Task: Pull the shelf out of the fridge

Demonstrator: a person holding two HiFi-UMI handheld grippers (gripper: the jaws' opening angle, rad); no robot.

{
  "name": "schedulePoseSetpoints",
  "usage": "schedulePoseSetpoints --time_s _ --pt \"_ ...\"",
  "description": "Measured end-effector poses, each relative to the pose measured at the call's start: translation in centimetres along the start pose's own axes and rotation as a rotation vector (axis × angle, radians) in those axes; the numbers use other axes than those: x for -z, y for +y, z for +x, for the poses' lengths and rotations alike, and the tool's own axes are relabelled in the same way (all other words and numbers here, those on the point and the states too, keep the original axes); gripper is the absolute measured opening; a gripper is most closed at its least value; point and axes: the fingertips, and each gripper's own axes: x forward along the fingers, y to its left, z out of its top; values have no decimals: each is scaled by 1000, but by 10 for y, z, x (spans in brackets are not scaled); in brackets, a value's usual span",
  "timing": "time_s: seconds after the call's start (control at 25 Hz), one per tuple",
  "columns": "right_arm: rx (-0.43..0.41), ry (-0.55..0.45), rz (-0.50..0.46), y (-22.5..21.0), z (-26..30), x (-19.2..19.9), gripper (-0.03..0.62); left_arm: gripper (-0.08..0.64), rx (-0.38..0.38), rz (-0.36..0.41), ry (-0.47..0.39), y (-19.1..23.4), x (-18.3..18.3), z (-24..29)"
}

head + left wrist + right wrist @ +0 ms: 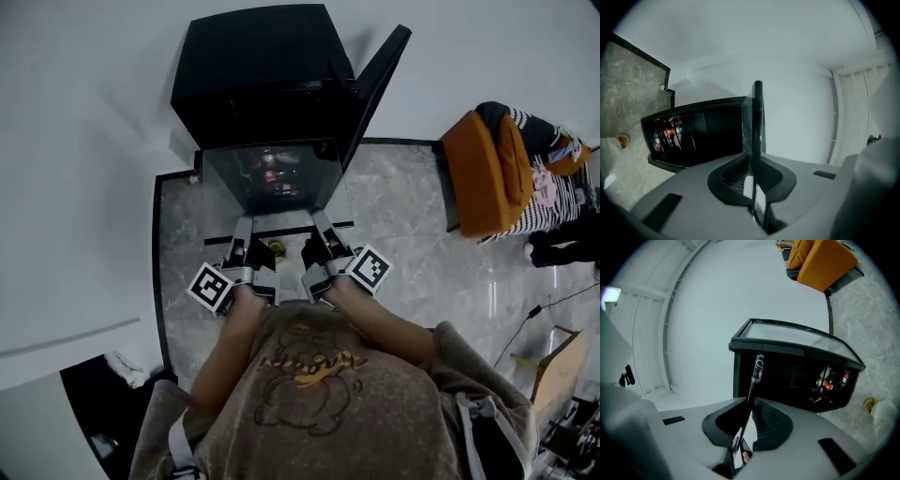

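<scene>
A black mini fridge (pixel 258 75) stands against the white wall with its door (pixel 377 86) swung open. The glass shelf (pixel 272 178) is out of the fridge and held level in front of it, with red-capped bottles showing through the glass. My left gripper (pixel 246 230) and right gripper (pixel 322 225) are each shut on the shelf's near edge. In the left gripper view the shelf (pixel 755 117) runs edge-on between the jaws, beside the fridge (pixel 698 136). In the right gripper view the shelf (pixel 751 385) is likewise pinched, in front of the fridge (pixel 787 366).
An orange chair (pixel 483 169) draped with striped clothing stands at the right. A cardboard box (pixel 555 370) and a black cable (pixel 544 305) lie at lower right. A small golden object (pixel 277 247) rests on the marble floor between my grippers. Bottles (pixel 829 378) stand inside the fridge.
</scene>
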Motion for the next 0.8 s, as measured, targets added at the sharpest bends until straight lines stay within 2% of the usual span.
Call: schedulePoseSetpoints --time_s 0.28,0.8 --pt "-35 40 -30 41 -26 1 44 23 30 28 0 -42 13 -23" --pt "-60 52 -51 44 -27 -2 44 23 47 26 9 -41 17 -26"
